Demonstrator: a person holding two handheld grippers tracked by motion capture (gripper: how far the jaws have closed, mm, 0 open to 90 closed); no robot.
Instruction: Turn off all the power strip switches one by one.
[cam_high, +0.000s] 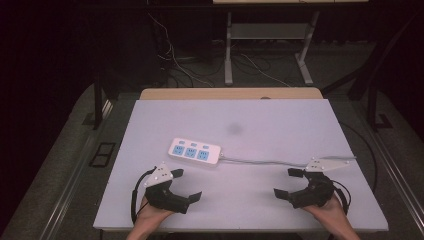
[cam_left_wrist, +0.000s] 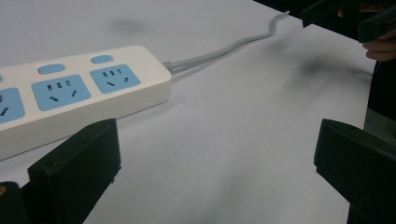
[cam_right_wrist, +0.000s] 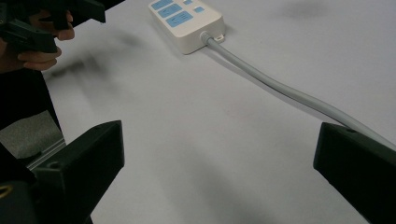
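Note:
A white power strip (cam_high: 195, 151) with three blue sockets lies left of centre on the white table (cam_high: 280, 125). Its grey cable (cam_high: 270, 161) runs right toward the table's right edge. My left gripper (cam_high: 187, 184) rests near the front edge, just in front of the strip, open and holding nothing. In the left gripper view the strip (cam_left_wrist: 79, 93) lies past the left jaw, with the cable (cam_left_wrist: 224, 49) leading away from it. My right gripper (cam_high: 285, 182) sits open at the front right, just in front of the cable (cam_right_wrist: 280, 88). The strip (cam_right_wrist: 187, 18) lies far ahead of it.
A faint dark smudge (cam_high: 234, 129) marks the table beyond the strip. A wooden edge (cam_high: 230, 93) borders the table's far side. Behind it stand metal desk legs (cam_high: 228, 50) and loose wires (cam_high: 175, 60) on the floor.

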